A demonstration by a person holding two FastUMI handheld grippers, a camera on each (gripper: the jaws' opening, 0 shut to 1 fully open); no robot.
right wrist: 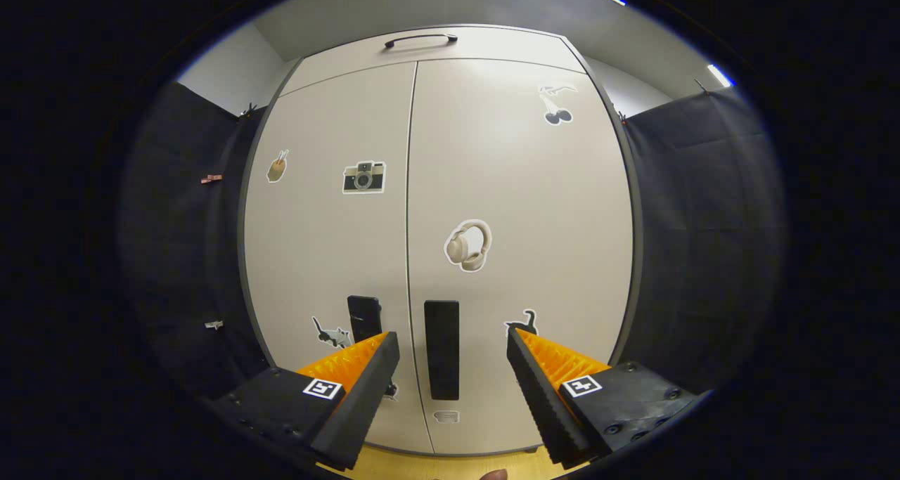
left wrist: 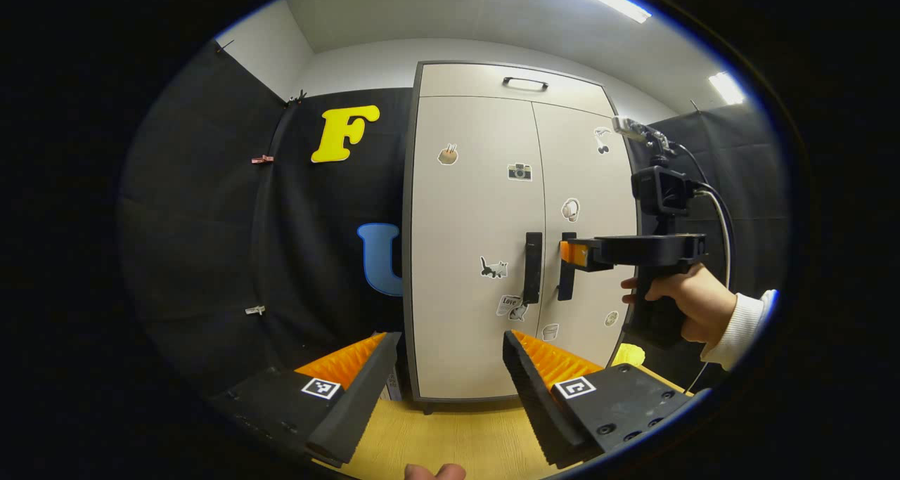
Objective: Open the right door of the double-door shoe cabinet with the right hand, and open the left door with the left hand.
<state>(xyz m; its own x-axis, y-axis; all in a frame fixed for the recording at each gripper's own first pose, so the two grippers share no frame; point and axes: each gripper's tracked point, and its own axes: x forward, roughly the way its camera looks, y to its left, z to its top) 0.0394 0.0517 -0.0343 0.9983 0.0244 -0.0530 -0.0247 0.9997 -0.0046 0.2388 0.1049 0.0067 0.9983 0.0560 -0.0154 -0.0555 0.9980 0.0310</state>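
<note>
Shoe cabinet (left wrist: pixel 478 255) stands upright on the wooden surface (left wrist: pixel 450 438), both doors shut. Right door (right wrist: pixel 520 220) faces the right gripper (right wrist: pixel 450 367), whose fingers stand wide with the right handle (right wrist: pixel 441 359) framed between them, not yet touching. Left gripper (left wrist: pixel 446 367) sits farther back, fingers wide, holding nothing; left handle (left wrist: pixel 533 268) lies beyond it. Recommendation: advance the right gripper straight, centre the handle between both fingers, close firmly, then pull along the door's hinge arc.
</note>
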